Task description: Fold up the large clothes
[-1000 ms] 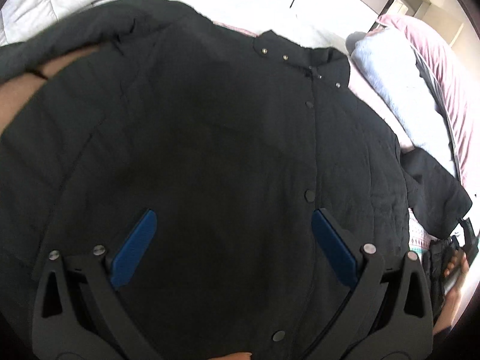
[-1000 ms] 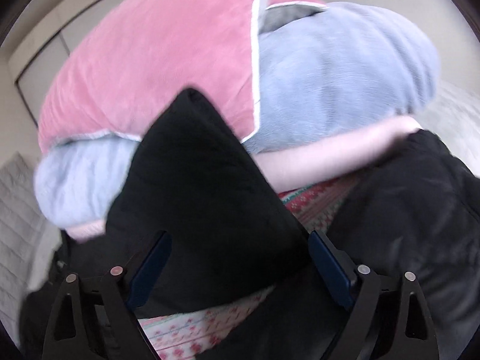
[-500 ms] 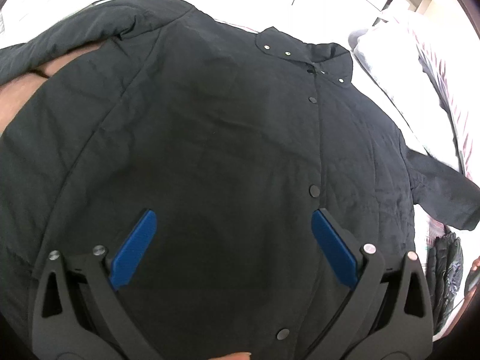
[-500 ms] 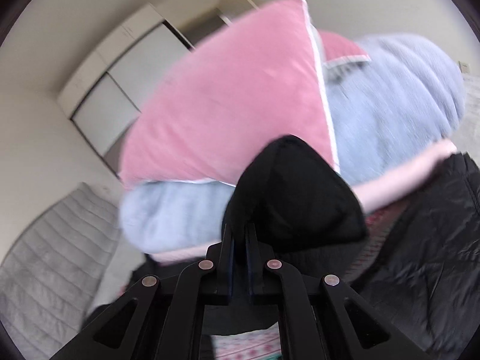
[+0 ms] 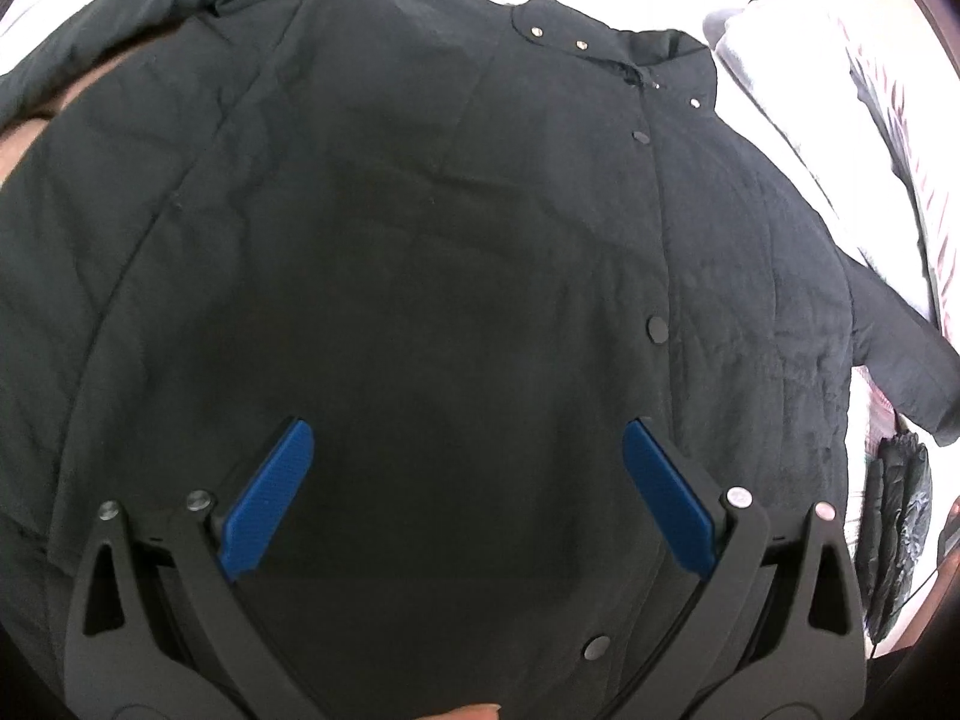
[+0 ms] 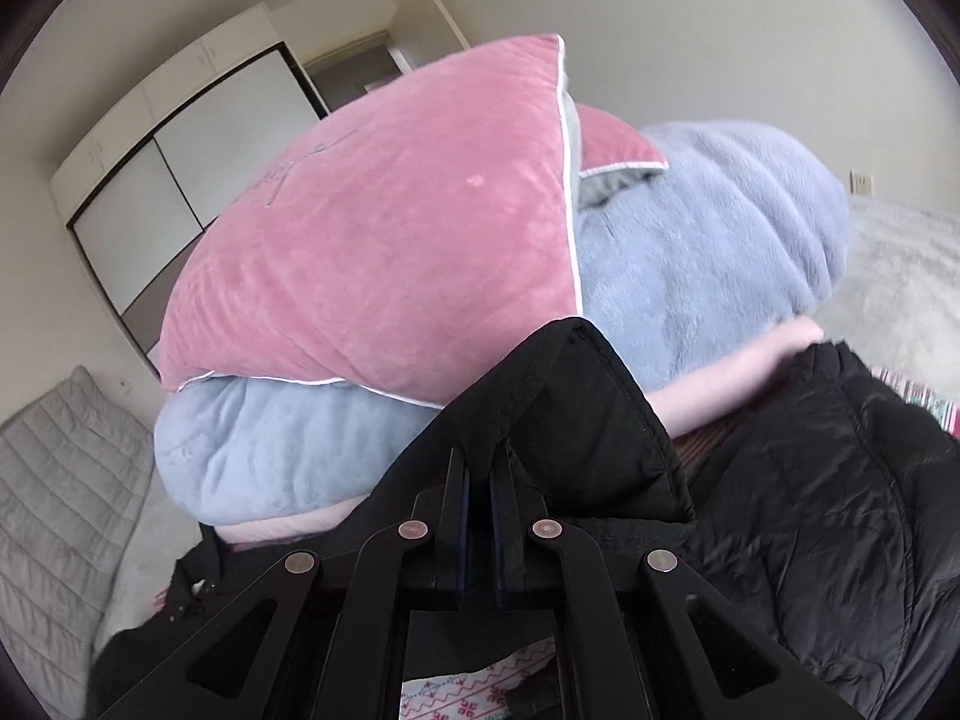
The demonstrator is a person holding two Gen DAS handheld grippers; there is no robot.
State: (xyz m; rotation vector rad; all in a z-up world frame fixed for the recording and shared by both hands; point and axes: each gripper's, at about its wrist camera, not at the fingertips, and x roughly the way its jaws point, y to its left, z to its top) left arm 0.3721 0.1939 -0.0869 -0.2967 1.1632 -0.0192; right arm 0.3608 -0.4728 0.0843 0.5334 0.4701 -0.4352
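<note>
Right gripper (image 6: 477,480) had its jaws clamped on the jacket's (image 5: 420,240) sleeve (image 6: 558,420), lifted so it could fold inward. Left gripper (image 5: 462,480) hovered over the front, jaws wide, empty.

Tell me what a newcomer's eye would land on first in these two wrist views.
In the left wrist view, a black jacket spread flat fills nearly the whole picture, snaps running down its front, with the open left tool over its lower part. In the right wrist view, a big pink pillow sits on a pale blue blanket behind the right tool, which is shut on a black sleeve.
</note>
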